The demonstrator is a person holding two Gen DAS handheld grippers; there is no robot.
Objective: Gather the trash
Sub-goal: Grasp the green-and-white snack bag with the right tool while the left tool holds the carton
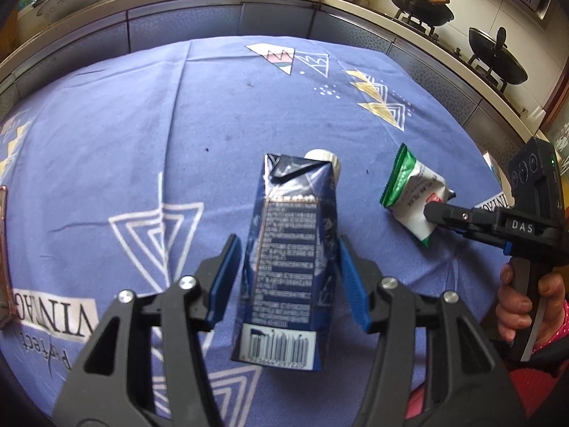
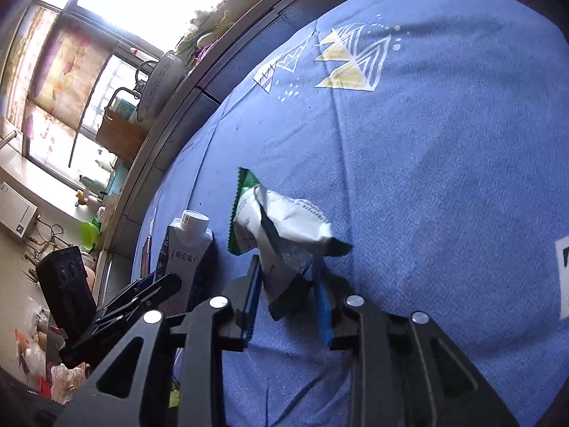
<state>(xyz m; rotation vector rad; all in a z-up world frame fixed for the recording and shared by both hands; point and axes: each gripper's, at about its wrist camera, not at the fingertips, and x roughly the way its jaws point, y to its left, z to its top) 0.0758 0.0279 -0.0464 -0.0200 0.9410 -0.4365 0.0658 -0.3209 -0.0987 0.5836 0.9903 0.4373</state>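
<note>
Step in hand: both pieces of trash are between jaws, w/ neither grip firmly made as far as the views show. Left gripper [image 1: 288, 277] straddles the dark-blue drink carton [image 1: 290, 249], which stands on the blue tablecloth [image 1: 142, 135] w/ its white cap up; the blue pads [image 1: 227, 277] sit just beside the carton's sides, a sliver of gap showing on each, so I read it as released, not clamped. Right gripper [image 2: 288, 299] has the crumpled green-and-white snack wrapper [image 2: 281, 227] reaching into its mouth; jaws stand parted and the left pad looks to brush the foil, the right pad apart from it (can't be sure of contact, wrapper hides it). Wrapper lies on the cloth just beside the carton, on its right in the left wrist view. Next move, imo: squeeze each trigger till pads bite, carton low on its body, wrapper on its bunched end, then lift. No bin visible in either view, so drop spot is unknown.
</note>
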